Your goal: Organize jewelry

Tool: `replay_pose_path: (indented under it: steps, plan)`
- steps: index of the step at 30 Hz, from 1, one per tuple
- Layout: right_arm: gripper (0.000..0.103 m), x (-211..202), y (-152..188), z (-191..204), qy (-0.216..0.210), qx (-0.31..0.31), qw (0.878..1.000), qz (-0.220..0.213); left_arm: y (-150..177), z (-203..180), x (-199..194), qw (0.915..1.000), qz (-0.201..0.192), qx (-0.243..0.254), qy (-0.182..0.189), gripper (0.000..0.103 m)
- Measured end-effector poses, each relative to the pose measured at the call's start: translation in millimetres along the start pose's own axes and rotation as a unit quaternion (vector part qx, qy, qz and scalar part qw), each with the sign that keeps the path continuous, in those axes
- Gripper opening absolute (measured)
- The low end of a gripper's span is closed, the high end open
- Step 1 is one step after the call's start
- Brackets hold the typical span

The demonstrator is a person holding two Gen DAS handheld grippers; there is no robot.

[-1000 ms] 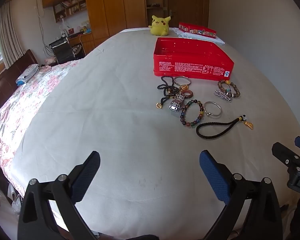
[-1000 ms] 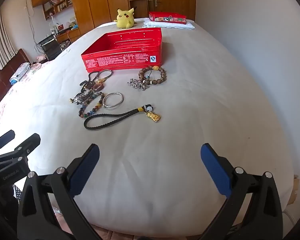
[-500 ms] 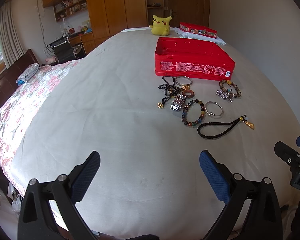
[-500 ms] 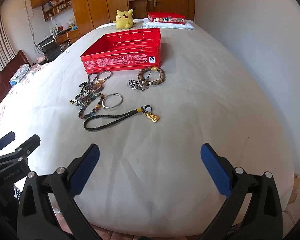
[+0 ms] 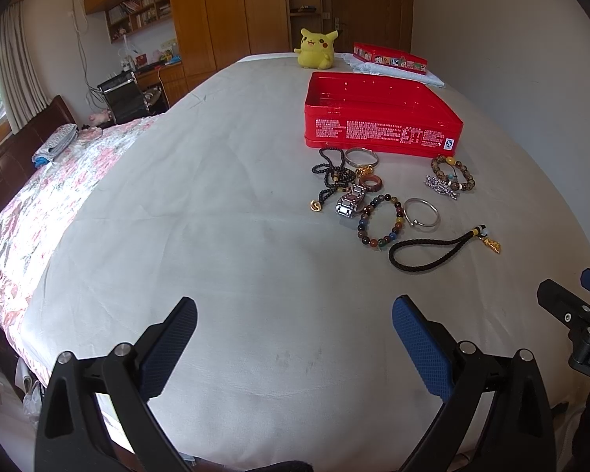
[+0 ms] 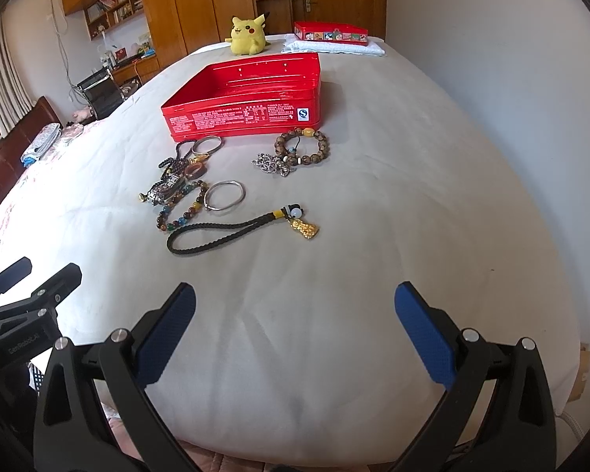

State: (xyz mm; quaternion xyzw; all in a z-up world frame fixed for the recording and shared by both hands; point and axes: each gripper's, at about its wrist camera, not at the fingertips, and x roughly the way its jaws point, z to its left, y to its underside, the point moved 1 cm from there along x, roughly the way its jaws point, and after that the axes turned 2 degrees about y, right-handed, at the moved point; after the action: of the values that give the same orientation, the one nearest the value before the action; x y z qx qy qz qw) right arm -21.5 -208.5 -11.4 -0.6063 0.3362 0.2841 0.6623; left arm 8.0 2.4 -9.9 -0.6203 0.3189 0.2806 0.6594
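An open red tin box (image 5: 381, 129) (image 6: 247, 112) sits on the white bed, empty. Jewelry lies in front of it: a black braided cord (image 5: 432, 251) (image 6: 224, 234) with a gold charm (image 6: 305, 229), a multicolour bead bracelet (image 5: 381, 220) (image 6: 181, 208), a silver bangle (image 5: 421, 213) (image 6: 225, 195), a brown bead bracelet (image 5: 454, 173) (image 6: 305, 145), a silver chain (image 6: 271, 165), a metal watch (image 5: 350, 200), a black bead necklace (image 5: 330, 175). My left gripper (image 5: 295, 338) and right gripper (image 6: 295, 326) are both open and empty, near the bed's front edge, well short of the jewelry.
A yellow Pikachu plush (image 5: 316, 48) (image 6: 249, 35) and a second red box (image 5: 389, 57) (image 6: 330, 33) on folded white cloth sit at the far end. A floral quilt (image 5: 39, 204) covers the left side. A wall runs along the right.
Both grippers have drifted slightly forward toward the jewelry. Both stay open and nothing on the bed has moved.
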Motion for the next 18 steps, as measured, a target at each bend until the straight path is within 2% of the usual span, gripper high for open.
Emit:
replay_pose_path:
  steps: [18]
  plan:
    - [0.1,3.6,1.1,3.7,-0.005,-0.002,1.0,0.004,2.6,3.8,-1.2,1.0,0.001,0.0,-0.001,0.099]
